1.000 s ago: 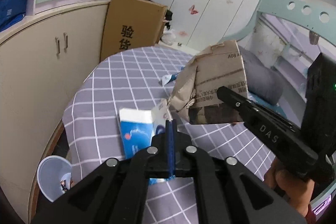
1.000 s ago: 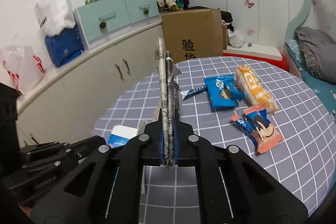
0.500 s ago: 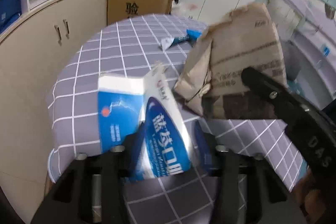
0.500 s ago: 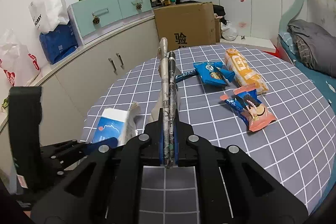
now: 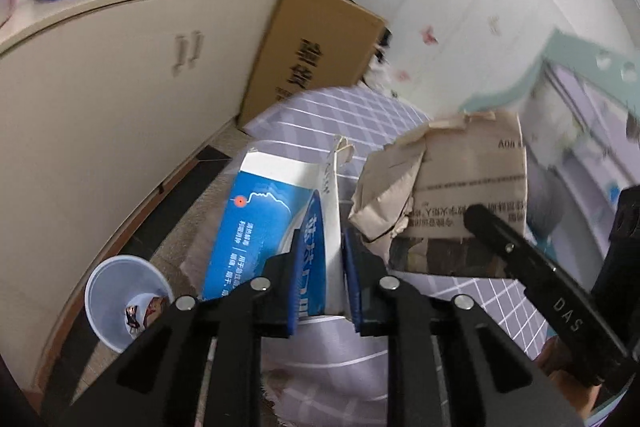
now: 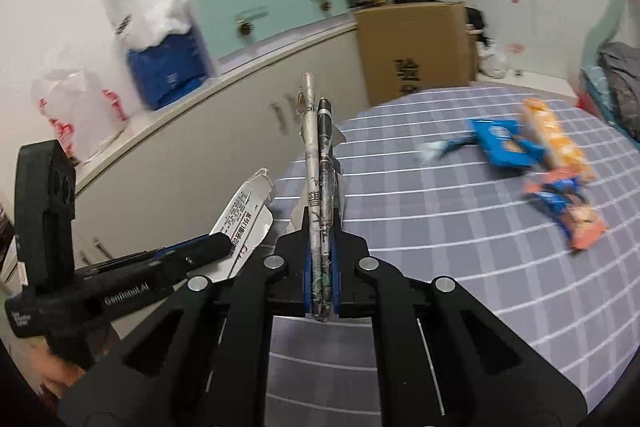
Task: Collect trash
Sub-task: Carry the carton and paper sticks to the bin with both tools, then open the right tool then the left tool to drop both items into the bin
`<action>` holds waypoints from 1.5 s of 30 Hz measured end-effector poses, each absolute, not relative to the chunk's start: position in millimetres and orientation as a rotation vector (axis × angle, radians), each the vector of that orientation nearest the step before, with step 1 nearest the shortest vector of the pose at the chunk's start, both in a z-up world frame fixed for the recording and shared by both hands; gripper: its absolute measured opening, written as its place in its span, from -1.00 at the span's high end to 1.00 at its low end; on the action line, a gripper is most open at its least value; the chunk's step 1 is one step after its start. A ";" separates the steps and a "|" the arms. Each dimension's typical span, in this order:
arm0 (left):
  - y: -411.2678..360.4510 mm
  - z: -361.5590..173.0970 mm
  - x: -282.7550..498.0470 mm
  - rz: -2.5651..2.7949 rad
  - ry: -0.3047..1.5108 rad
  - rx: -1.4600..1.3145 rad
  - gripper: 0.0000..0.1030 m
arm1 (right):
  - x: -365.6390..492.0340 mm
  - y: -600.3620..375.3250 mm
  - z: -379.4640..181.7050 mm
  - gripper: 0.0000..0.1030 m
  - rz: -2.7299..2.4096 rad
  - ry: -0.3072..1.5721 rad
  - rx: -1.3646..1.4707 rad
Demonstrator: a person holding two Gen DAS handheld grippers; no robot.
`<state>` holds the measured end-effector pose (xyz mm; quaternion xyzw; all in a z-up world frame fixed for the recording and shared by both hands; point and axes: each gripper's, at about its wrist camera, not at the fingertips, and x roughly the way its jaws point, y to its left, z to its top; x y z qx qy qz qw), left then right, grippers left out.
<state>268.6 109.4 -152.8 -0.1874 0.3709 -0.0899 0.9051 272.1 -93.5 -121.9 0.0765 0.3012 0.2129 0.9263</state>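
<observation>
My left gripper (image 5: 322, 247) is shut on a flattened blue and white box (image 5: 260, 227) and holds it above the table's left edge. The box also shows in the right wrist view (image 6: 244, 219). My right gripper (image 6: 320, 247) is shut on a folded newspaper (image 6: 318, 187), seen edge-on. The newspaper shows broadside in the left wrist view (image 5: 452, 195), to the right of the box. A pale plastic bin (image 5: 124, 299) with a wrapper inside stands on the floor, below and left of the box.
A round table with a purple checked cloth (image 6: 460, 267) carries a blue snack bag (image 6: 504, 143), an orange packet (image 6: 552, 135) and an orange-blue wrapper (image 6: 572, 215). Beige cabinets (image 5: 100, 99) and a cardboard box (image 5: 316, 55) stand beyond.
My left gripper closed on the blue and white box, lifted it off the table and swung left, so the floor bin is in view. My right gripper kept holding the newspaper.
</observation>
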 end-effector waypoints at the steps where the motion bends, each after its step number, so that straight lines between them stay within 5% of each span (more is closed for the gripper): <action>1: 120.7 -153.6 264.8 -0.169 0.762 -0.399 0.64 | 272.1 -82.6 -122.3 0.87 0.456 0.620 0.153; 9: 227.4 -190.5 242.4 0.000 0.789 -0.535 0.64 | 277.6 42.6 -147.7 0.87 0.639 0.677 0.082; 23: 344.0 -307.3 223.0 0.250 0.932 -0.683 0.64 | 301.9 172.0 -278.4 0.84 0.705 0.909 0.033; 30: 368.2 -325.0 228.8 0.289 0.953 -0.700 0.64 | 324.7 195.7 -319.0 0.46 0.682 1.004 0.117; 32: 370.2 -329.8 230.5 0.291 0.961 -0.708 0.64 | 323.6 197.7 -323.8 0.18 0.684 1.011 0.113; 45: 357.6 -347.5 246.4 0.254 1.012 -0.703 0.63 | 306.0 198.3 -331.2 0.10 0.664 1.000 0.029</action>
